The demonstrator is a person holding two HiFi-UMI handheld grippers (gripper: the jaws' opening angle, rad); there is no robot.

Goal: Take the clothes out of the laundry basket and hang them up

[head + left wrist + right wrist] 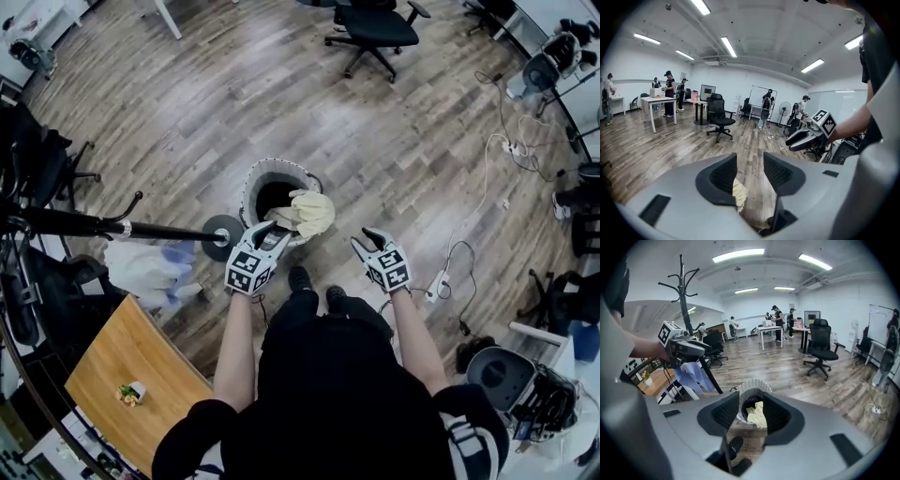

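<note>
Laundry basket [255, 184] stood on the wooden floor [216, 103] just ahead of the person's feet, next to the base of the coat stand [94, 226]. A pale yellow garment [313, 213] was draped over the basket's near rim, partly inside and partly hanging out. A pale blue garment [148, 268] was already hanging at the stand. The left gripper [273, 235] was at the basket rim, touching or very nearly touching the yellow cloth. Its jaws were spread, and in its own view a fold of the cloth showed low beside one jaw, with no pinch evident. The right gripper [369, 243] was off to the side, apart from the basket, jaws likewise spread and empty; through the gap its view showed the basket and garment beyond. Judgement: pick-up of the yellow garment was about to begin.

- **Thin grip:** if the left jaws closed on only a thin edge fold, the cloth could slip free on lifting.
- **Rim caught:** if they caught the rim along with the fabric, the light-looking basket could tip or drag.
- **Snag:** cloth inside the basket could catch on the rim if pulled sideways rather than up.
</note>
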